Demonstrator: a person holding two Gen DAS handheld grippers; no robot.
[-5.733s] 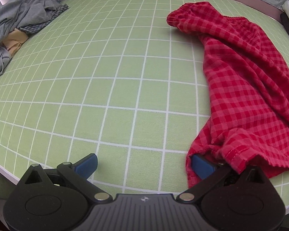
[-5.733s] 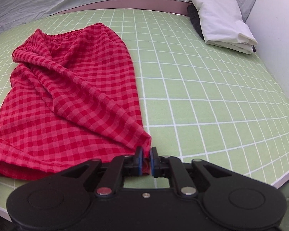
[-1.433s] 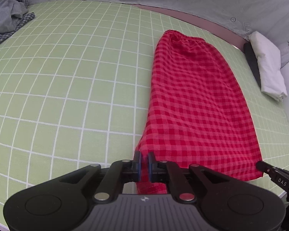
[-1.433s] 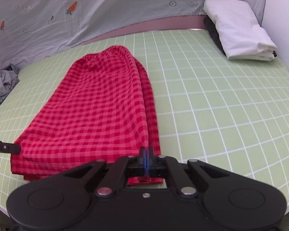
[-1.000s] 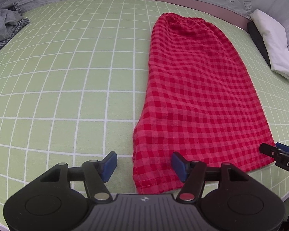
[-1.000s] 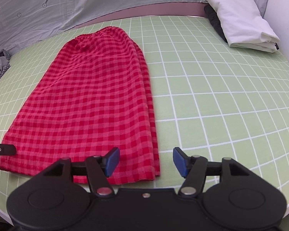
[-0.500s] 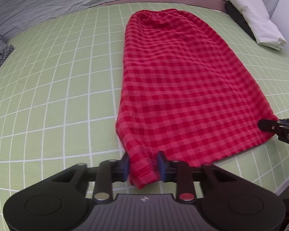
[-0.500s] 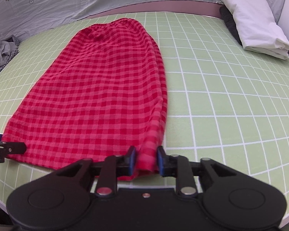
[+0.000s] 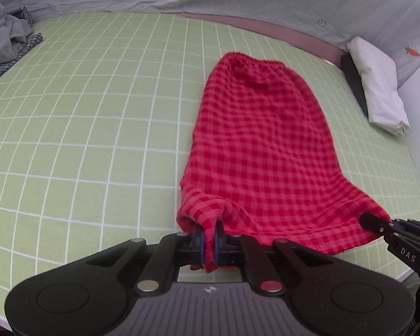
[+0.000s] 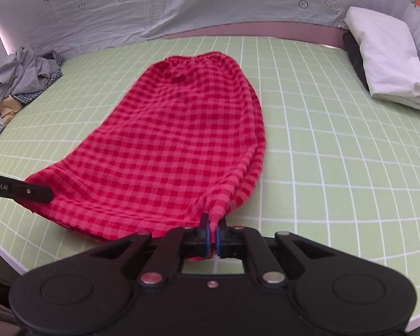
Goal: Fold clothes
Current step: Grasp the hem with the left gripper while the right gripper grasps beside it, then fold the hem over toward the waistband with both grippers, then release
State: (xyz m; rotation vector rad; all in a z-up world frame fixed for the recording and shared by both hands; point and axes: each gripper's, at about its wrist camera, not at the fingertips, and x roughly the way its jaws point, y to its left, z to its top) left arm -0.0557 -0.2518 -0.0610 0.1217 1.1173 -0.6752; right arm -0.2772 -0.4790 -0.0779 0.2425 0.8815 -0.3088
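Note:
Red checked shorts (image 9: 260, 151) lie lengthwise on the green grid mat (image 9: 84, 128), waistband at the far end, hem near me. My left gripper (image 9: 207, 242) is shut on the near left hem corner, which is bunched and lifted. My right gripper (image 10: 212, 235) is shut on the near right hem corner of the shorts (image 10: 176, 145). Each gripper shows in the other's view: the right one (image 9: 378, 225) at the right edge, the left one (image 10: 33, 191) at the left edge.
A pile of grey and checked clothes (image 10: 16, 81) sits at the far left. Folded white cloth on a dark item (image 10: 386, 61) lies at the far right. A grey carrot-print sheet (image 10: 182, 2) backs the mat. The mat's near edge is just below the grippers.
Both grippers opened about a second ago, then closed again on the two hem corners. The hem now rises off the mat, with the fabric drawn taut between them.

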